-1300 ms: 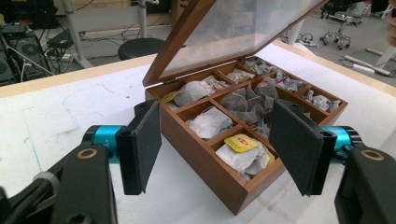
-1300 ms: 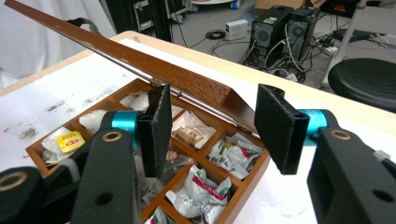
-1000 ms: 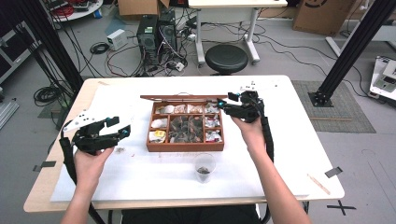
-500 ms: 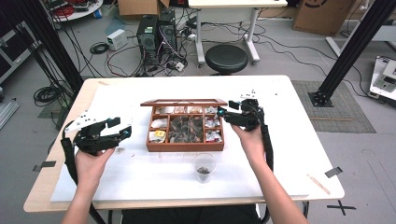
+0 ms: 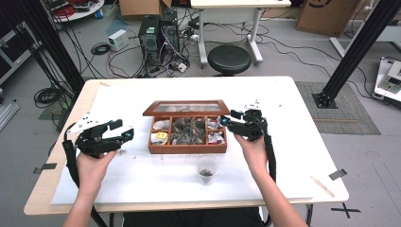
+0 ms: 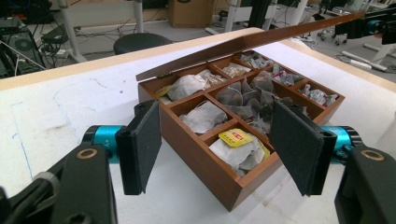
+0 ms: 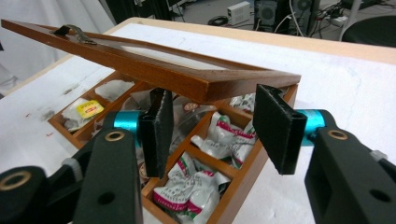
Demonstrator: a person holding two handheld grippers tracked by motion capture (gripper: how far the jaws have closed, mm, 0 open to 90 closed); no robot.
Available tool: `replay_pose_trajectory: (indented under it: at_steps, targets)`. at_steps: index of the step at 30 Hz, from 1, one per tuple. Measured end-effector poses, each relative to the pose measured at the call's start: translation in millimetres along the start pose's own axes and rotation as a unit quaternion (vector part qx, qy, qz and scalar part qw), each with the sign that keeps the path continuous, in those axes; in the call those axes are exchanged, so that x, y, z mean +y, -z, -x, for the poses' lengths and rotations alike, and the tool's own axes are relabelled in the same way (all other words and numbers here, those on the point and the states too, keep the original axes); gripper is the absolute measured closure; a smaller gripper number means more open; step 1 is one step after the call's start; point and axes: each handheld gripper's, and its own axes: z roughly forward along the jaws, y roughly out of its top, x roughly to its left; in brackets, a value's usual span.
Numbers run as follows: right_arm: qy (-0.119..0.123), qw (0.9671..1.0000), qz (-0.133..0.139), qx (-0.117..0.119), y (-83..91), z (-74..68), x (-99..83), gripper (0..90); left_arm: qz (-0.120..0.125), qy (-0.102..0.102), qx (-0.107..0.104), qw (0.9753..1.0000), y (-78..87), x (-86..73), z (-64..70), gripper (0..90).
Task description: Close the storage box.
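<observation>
Tea box sits mid-surface, its lid now lower than a second ago, half shut. Our right tool hovers beside it, pads apart and empty; our left tool waits open, well apart.

The box is brown wood with a smooth, slightly glossy finish; its lid frames a clear pane and carries a dull metal handle at 10 o'clock. Paper tea bags look matt, wrapped packets shiny. The gripper pads are matt black.
</observation>
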Motion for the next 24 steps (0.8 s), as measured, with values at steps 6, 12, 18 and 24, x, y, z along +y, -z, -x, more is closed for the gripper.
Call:
replay_pose_trajectory:
  at_steps: [6, 12, 18, 24]
  targets:
    - [-0.002, 1.0000, -0.001, 0.004, 0.3, -1.4, -8.3, 53.1, -0.002, 0.000, -0.001, 1.0000, -0.9, -0.7, 0.4, 34.4]
    - [-0.010, 0.9999, -0.001, 0.006, -0.1, -2.2, -16.7, 54.0, -0.003, 0.001, -0.002, 1.0000, -1.4, -1.3, 0.7, 34.4]
    - [-0.009, 0.9999, -0.005, 0.005, -0.9, -3.4, -25.3, 54.1, -0.005, -0.001, -0.002, 1.0000, -2.1, -1.9, 0.9, 34.4]
    - [-0.008, 1.0000, -0.005, 0.002, -2.3, -3.8, -33.5, 54.0, -0.007, 0.000, 0.001, 1.0000, -2.5, -3.2, 0.5, 33.8]
